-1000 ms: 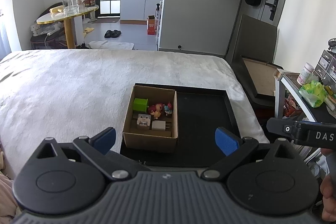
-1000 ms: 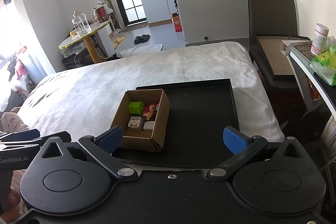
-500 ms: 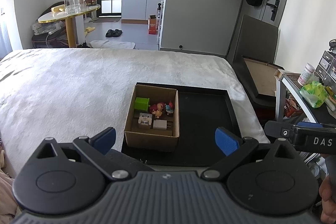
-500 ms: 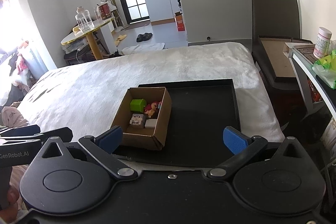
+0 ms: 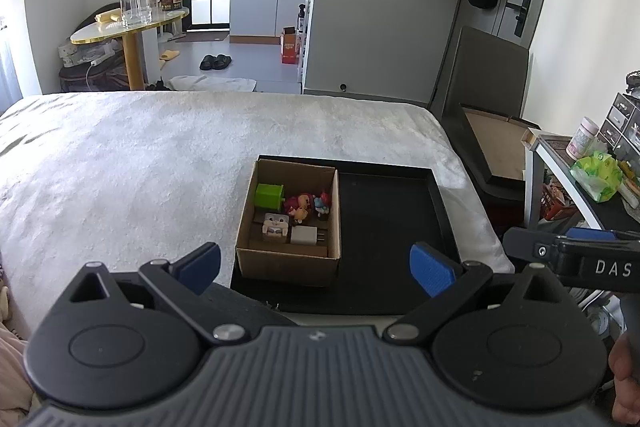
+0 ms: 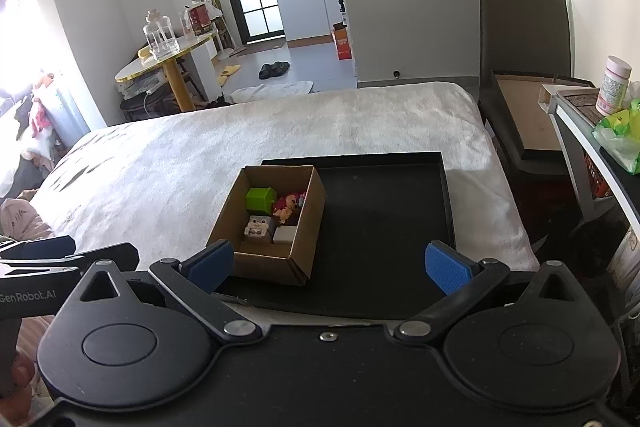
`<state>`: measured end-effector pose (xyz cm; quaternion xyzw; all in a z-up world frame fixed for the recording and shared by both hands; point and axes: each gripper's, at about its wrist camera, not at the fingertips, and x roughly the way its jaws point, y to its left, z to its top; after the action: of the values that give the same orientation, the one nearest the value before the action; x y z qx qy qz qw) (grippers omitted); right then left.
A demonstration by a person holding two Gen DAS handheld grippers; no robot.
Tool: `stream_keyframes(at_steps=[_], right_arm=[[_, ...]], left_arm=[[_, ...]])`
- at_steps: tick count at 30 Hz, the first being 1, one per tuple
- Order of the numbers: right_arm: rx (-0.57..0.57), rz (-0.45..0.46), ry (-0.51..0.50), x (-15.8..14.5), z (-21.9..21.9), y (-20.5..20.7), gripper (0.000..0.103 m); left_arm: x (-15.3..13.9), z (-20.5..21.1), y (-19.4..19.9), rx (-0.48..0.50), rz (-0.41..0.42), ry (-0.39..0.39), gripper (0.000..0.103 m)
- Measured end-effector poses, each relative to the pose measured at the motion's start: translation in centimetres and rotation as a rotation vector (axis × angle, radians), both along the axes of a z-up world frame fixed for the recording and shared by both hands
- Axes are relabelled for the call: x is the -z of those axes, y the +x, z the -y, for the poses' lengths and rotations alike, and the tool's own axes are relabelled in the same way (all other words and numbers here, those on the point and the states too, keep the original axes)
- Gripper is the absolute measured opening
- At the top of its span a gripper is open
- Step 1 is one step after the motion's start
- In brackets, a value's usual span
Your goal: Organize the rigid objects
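Note:
A small cardboard box (image 5: 288,259) (image 6: 304,251) stands on the left part of a black tray (image 5: 392,227) (image 6: 384,227) on a white bed. Inside it lie a green block (image 5: 269,195) (image 6: 261,199), a red and pink figurine (image 5: 301,205) (image 6: 289,205), a grey cube toy with a face (image 5: 275,226) (image 6: 259,226) and a white charger plug (image 5: 305,235) (image 6: 285,235). My left gripper (image 5: 314,267) hovers open in front of the box, nothing between its blue pads. My right gripper (image 6: 327,265) is open too, just short of the tray's near edge.
The white bedcover (image 5: 120,163) spreads left and behind the tray. A dark chair with a flat carton (image 5: 492,131) stands right of the bed. A shelf with a bottle (image 5: 582,143) and green bag (image 5: 598,175) is at far right. A round side table (image 5: 128,27) stands at back left.
Both grippers have drawn back and risen slightly, so the box and tray sit a little farther off. Nothing was taken or let go.

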<state>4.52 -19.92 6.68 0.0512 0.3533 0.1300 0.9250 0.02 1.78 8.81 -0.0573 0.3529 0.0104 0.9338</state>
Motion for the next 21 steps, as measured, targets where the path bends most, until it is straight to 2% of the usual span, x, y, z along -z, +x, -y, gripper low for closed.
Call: stream_keyframes(at_steps=[21], right_arm=[[0.007, -0.021, -0.014, 0.58, 0.09, 0.33, 0.103]], left_arm=[[0.69, -0.14, 0.36, 0.014, -0.035, -0.026, 0.100]])
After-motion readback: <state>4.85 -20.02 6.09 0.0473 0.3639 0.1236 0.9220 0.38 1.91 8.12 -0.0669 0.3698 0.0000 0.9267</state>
